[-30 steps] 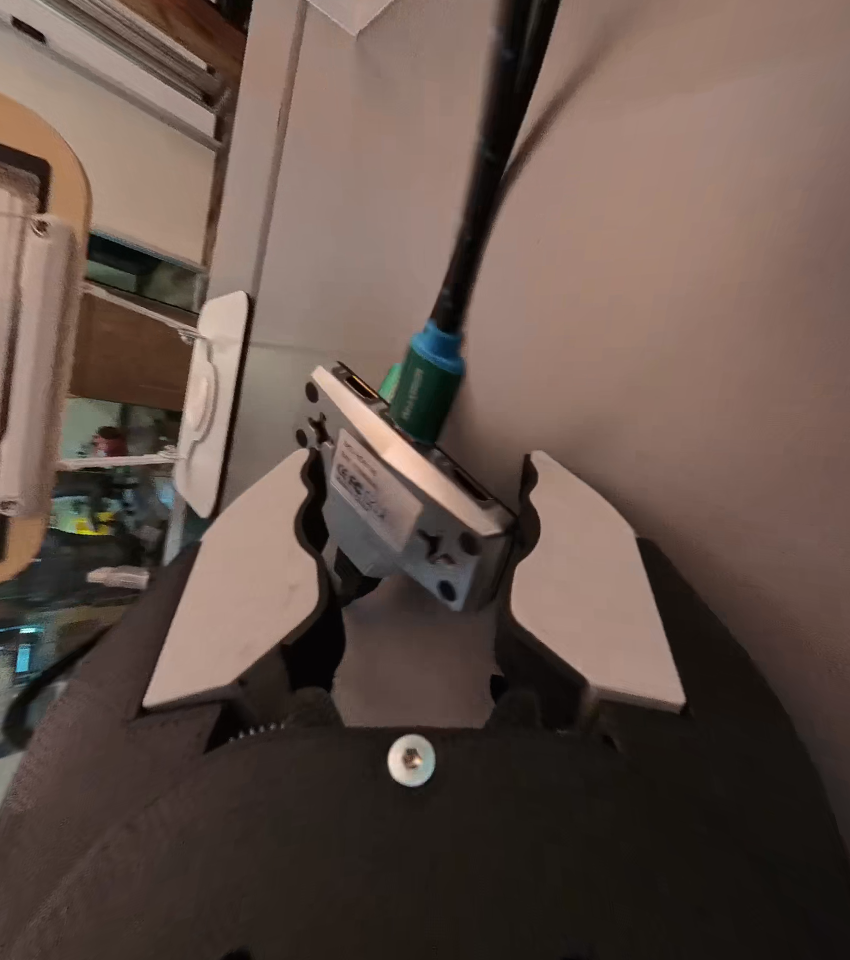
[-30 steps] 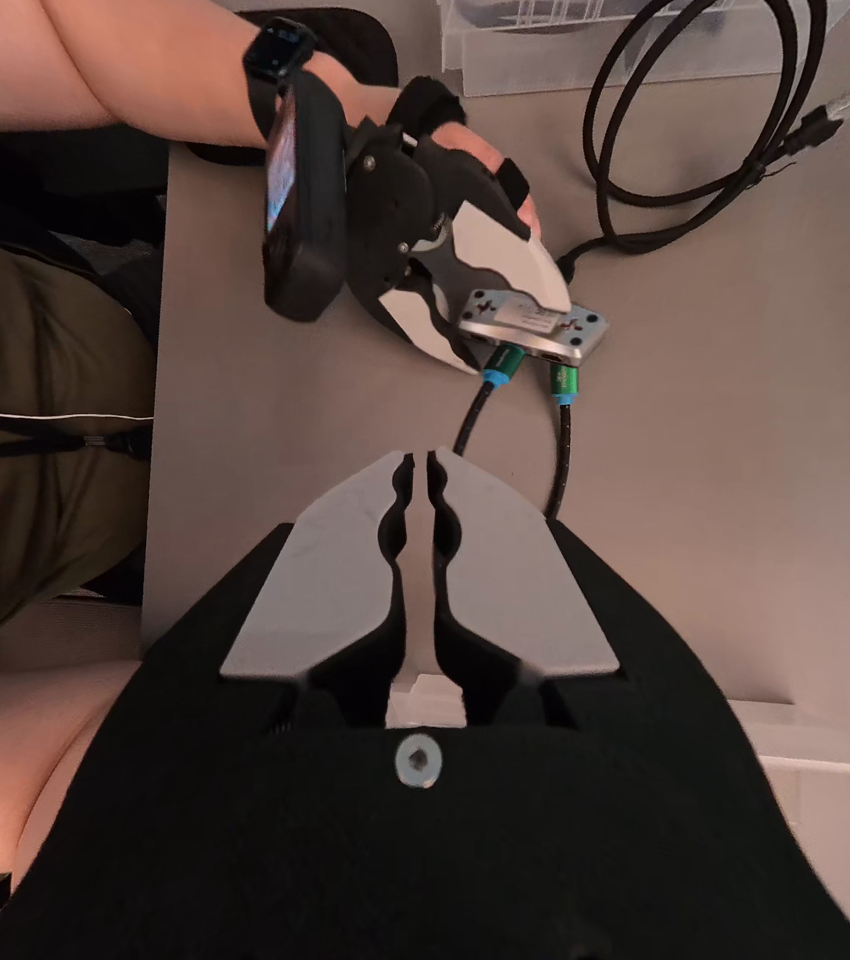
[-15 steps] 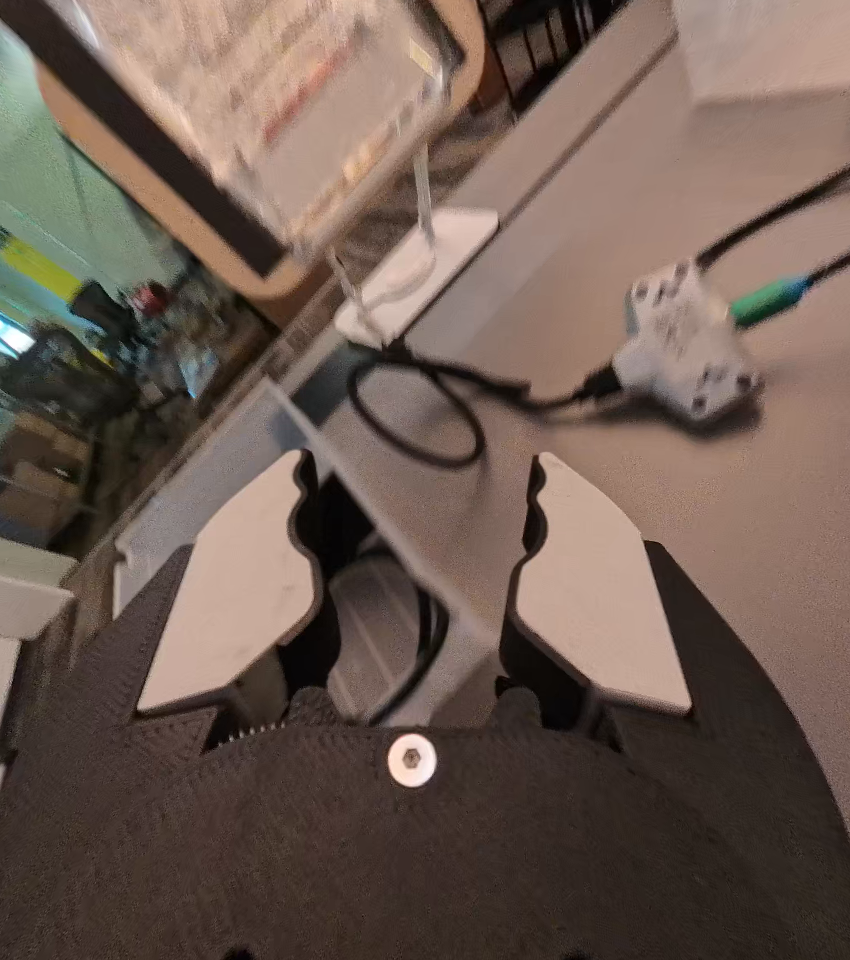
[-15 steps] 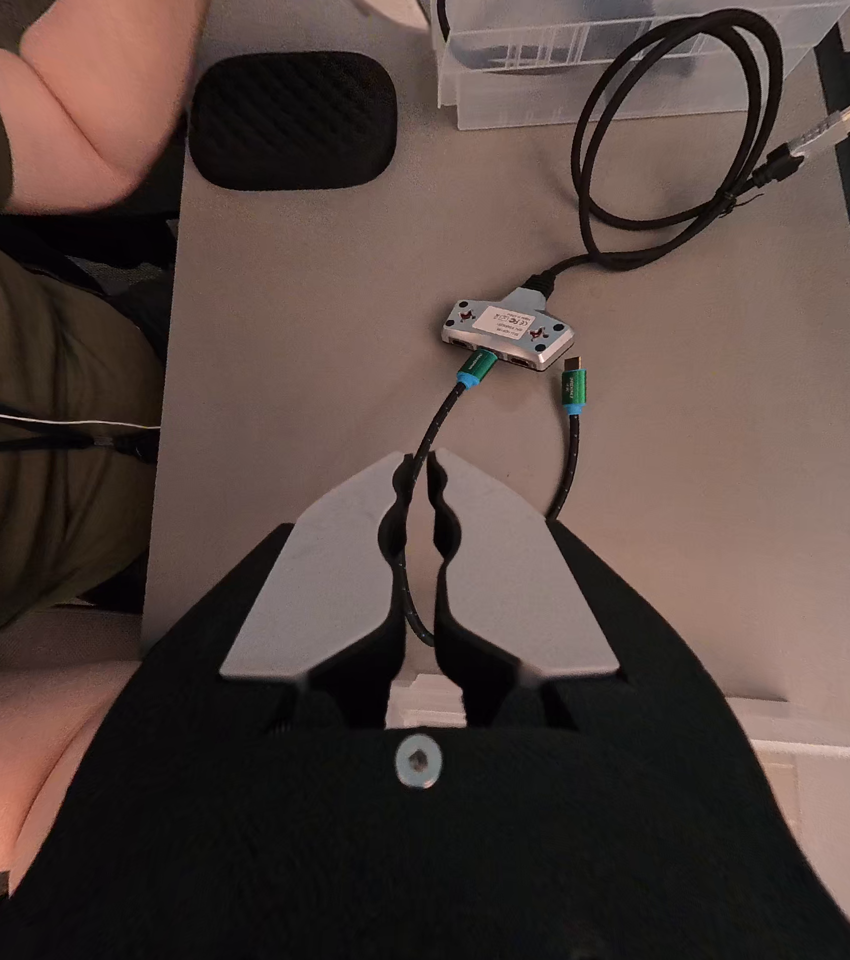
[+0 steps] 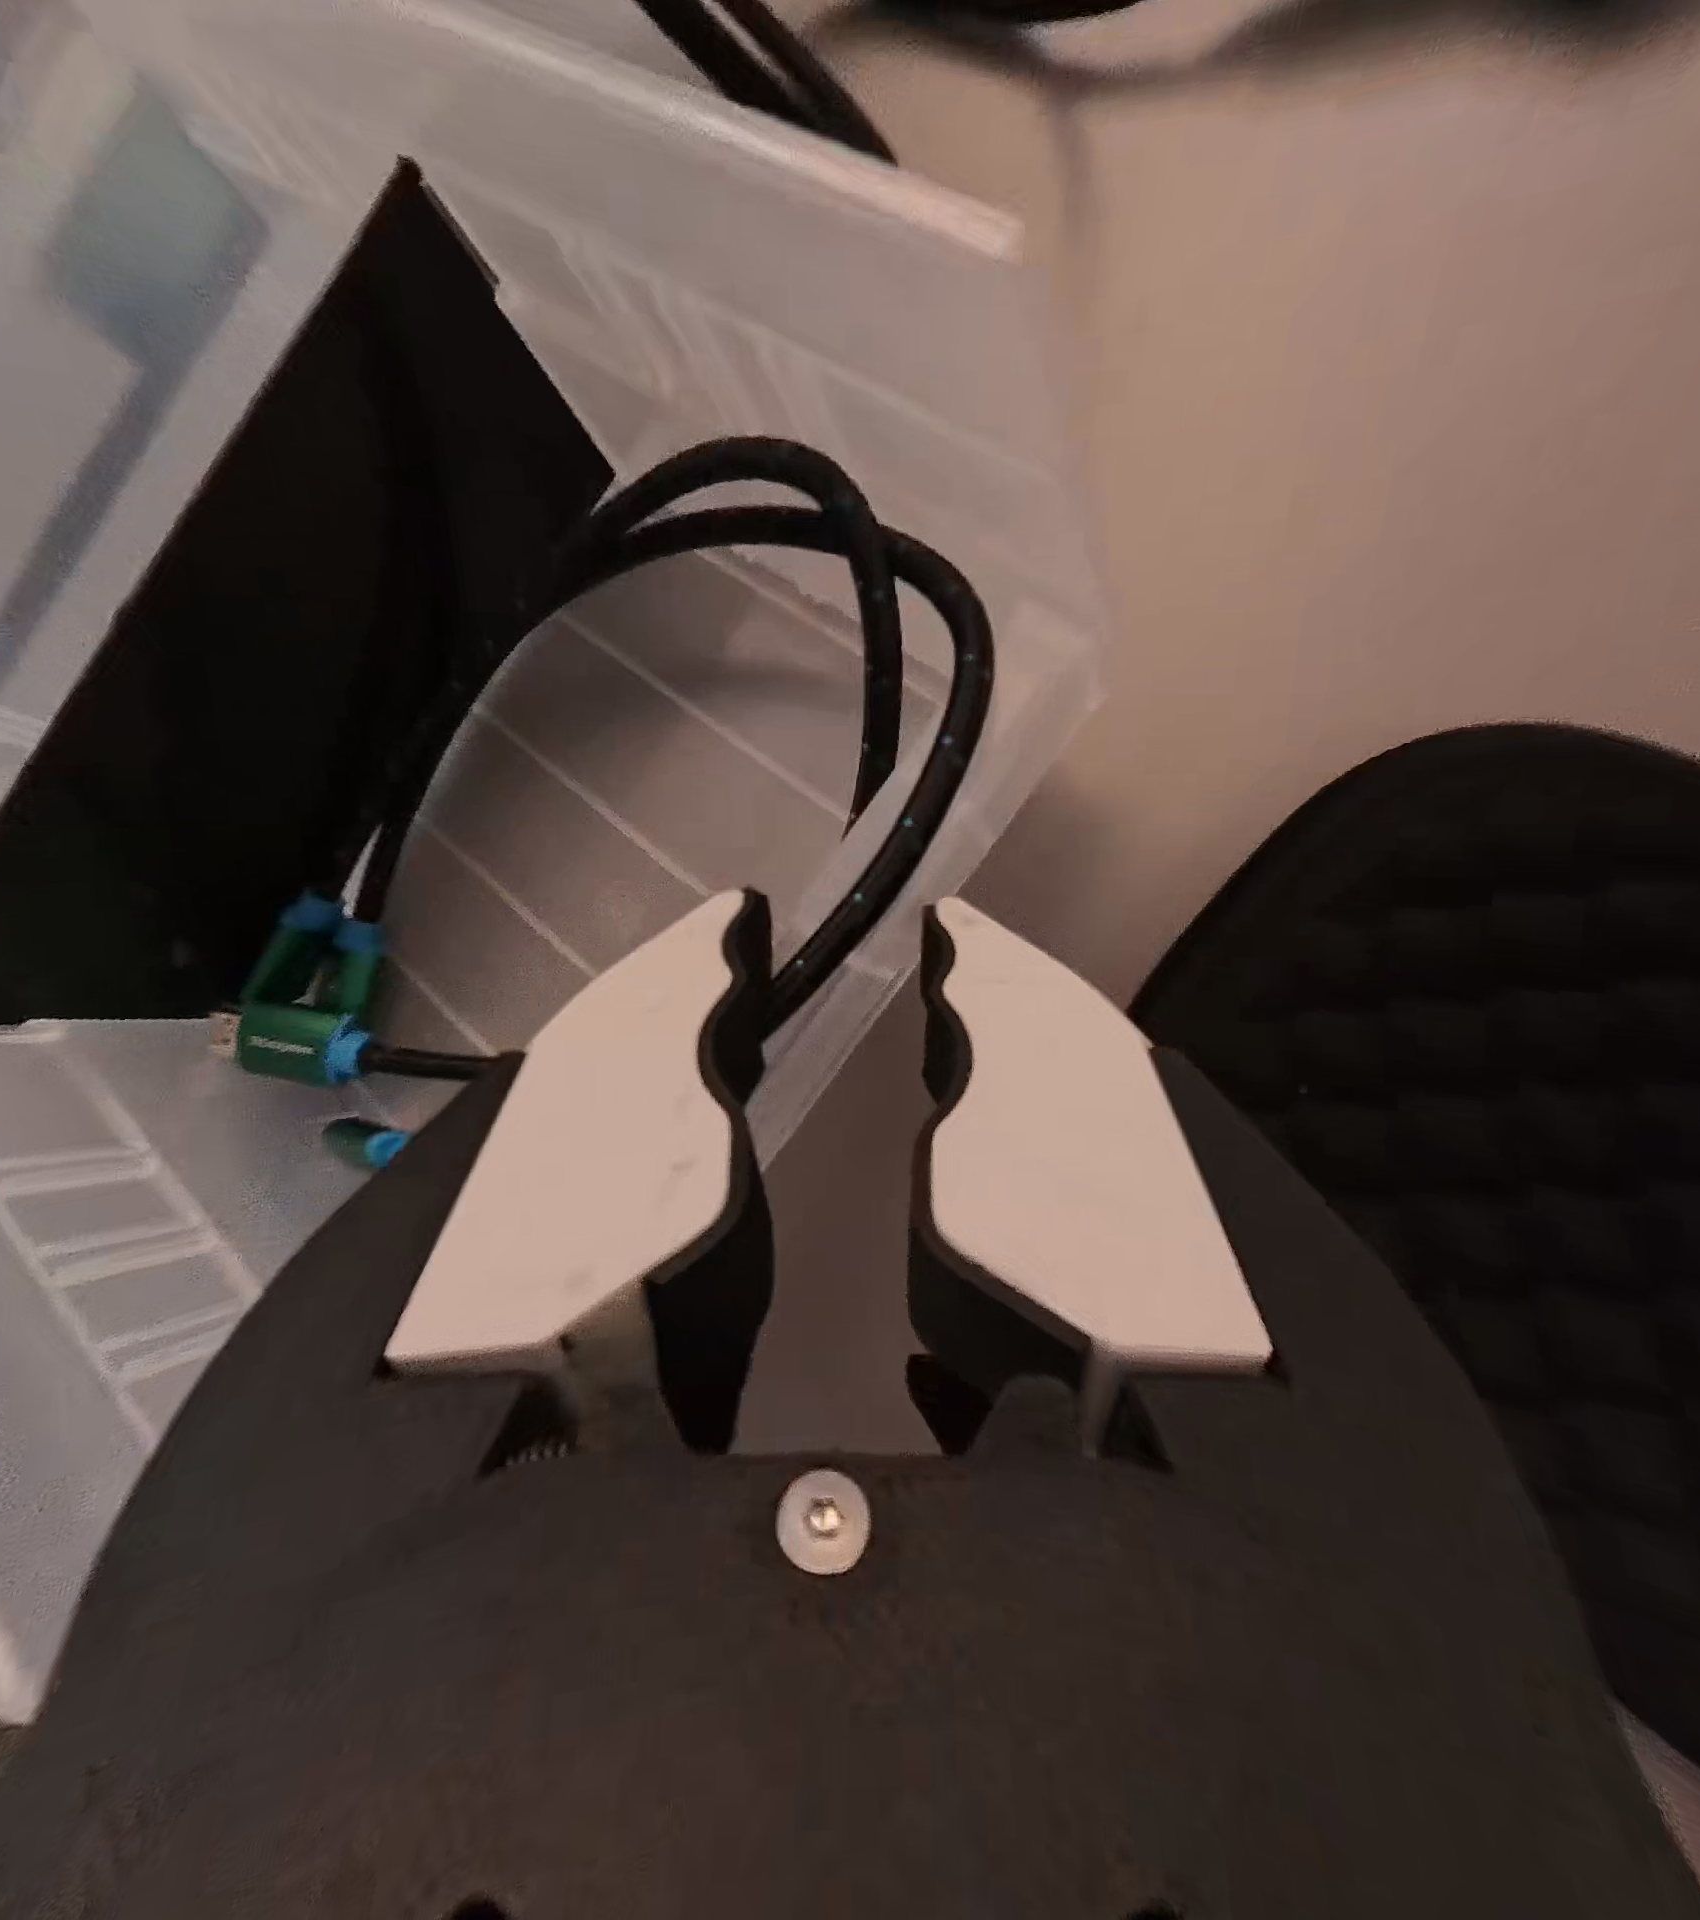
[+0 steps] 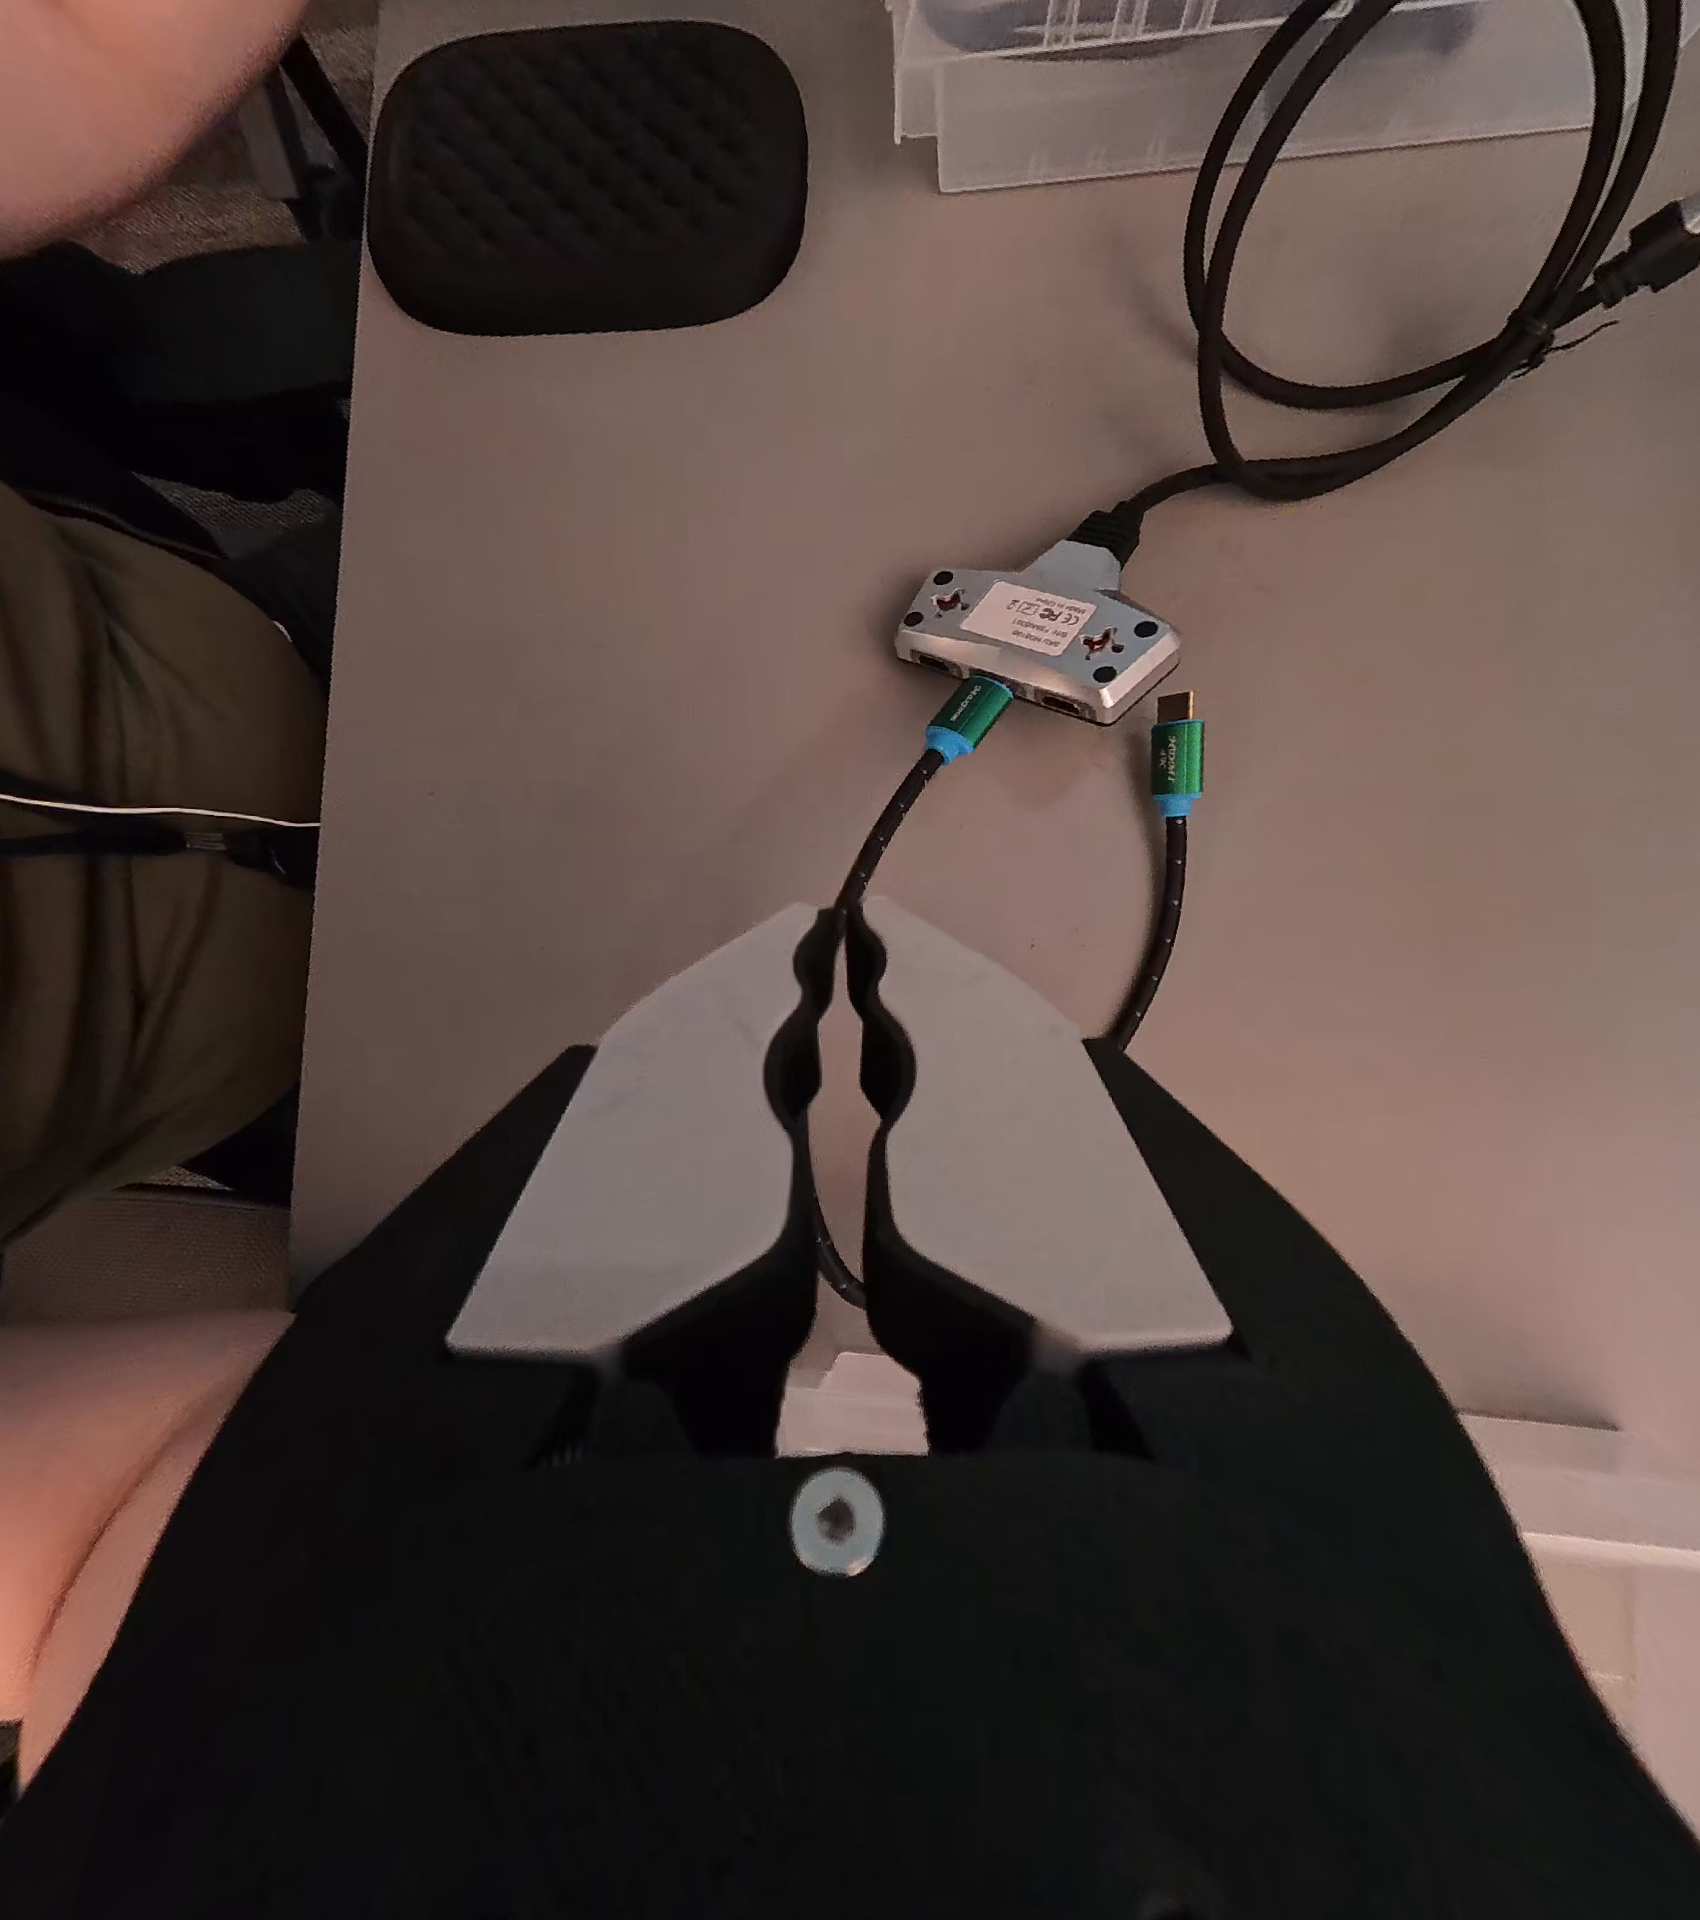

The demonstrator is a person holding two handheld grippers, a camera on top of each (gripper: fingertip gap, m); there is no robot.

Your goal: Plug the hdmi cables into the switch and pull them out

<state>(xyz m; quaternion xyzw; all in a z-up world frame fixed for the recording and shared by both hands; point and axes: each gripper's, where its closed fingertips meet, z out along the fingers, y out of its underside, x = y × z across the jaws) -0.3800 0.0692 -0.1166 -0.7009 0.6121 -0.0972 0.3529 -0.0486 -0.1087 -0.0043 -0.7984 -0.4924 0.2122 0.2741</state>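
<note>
Grey desk carries the silver switch (image 6: 1038, 649) straight ahead of the right gripper (image 6: 841, 920), whose nearly shut jaws straddle the plugged cable (image 6: 887, 821) running lengthwise toward it; the left gripper (image 5: 841, 914), narrowly parted and empty, faces a clear bin (image 5: 721, 416)

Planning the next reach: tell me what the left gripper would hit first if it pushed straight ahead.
Probably the looped black cables just past the open left gripper, then the clear plastic bin behind them. Depth is hard to judge in this blurred view.
</note>
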